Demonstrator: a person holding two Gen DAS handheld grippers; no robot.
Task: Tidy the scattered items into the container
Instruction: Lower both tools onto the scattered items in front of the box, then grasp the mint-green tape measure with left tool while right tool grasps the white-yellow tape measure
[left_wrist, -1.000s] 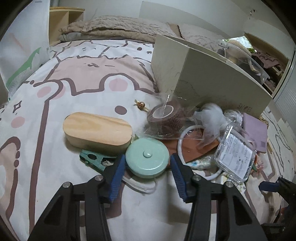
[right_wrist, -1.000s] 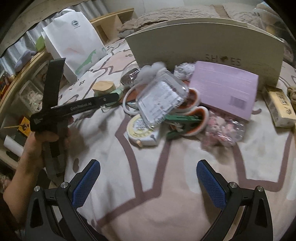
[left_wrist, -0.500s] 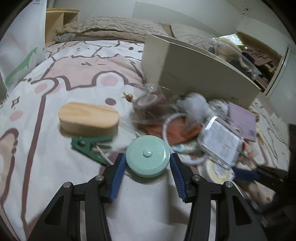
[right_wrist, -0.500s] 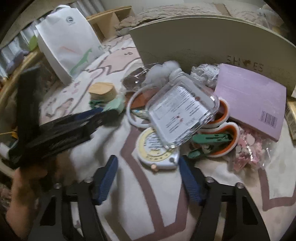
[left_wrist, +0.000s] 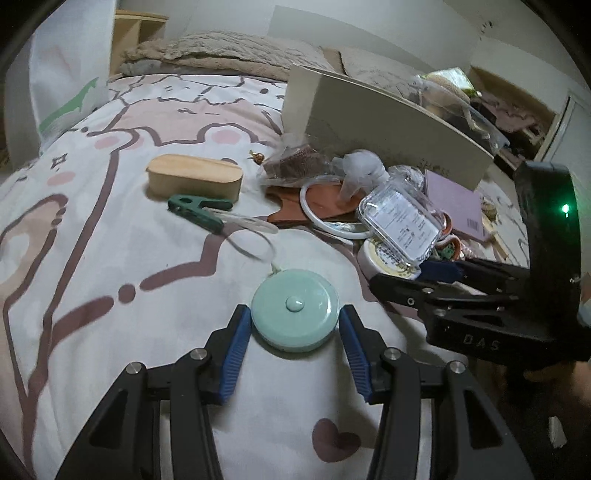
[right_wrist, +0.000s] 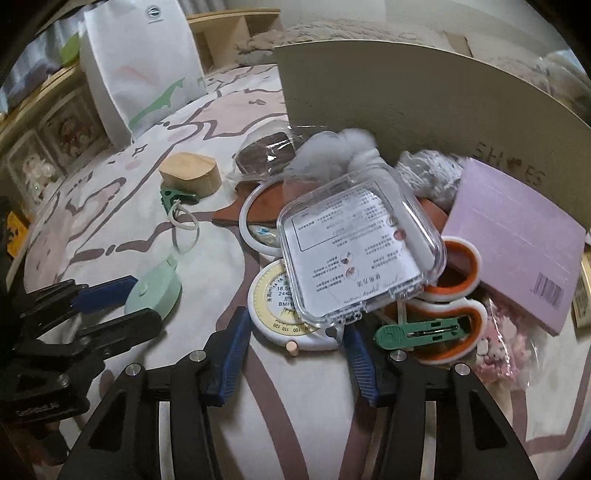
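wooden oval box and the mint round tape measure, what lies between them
In the left wrist view, a green clip lies between the wooden oval box and the mint tape measure, along with the measure's white pull loop on the bedspread.

Clear plastic case lies over the top of the yellow-white tape measure — only its lower dial shows, approx half hidden. Orange-rimmed item at 3 o'clock of it: mostly under the case and the green clip, can't tell what it is. Cardboard box cut off by the frame at 2 o'clock; printed word partly behind the purple booklet. Box contents not visible from the right wrist cam. Left cam: the person's hand at 4 o'clock is dark, mostly out of frame. Small gold thing near the wooden block — too small to ID.
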